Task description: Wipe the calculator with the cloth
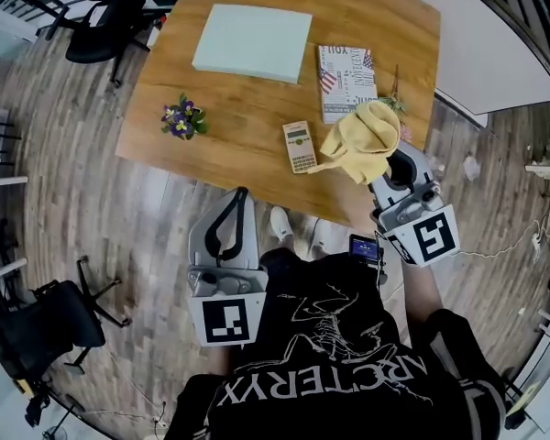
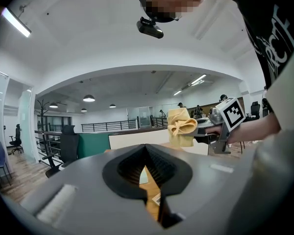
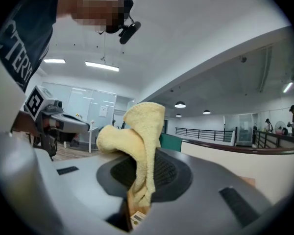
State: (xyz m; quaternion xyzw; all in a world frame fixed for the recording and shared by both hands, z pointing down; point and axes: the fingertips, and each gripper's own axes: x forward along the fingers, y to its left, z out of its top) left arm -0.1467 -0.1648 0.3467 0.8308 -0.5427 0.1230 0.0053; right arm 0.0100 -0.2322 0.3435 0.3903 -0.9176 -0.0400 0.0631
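Observation:
A small beige calculator lies flat near the front edge of the wooden table. Just right of it hangs a bunched yellow cloth, held above the table edge by my right gripper, which is shut on it. In the right gripper view the cloth rises out of the closed jaws and flops to the left. My left gripper is low, in front of the table and apart from the calculator, jaws shut on nothing. The left gripper view shows its closed pads and the cloth beyond them.
On the table are a pale green pad, a booklet with a flag print and a bunch of purple flowers. Black office chairs stand at the back left and front left on the wood floor.

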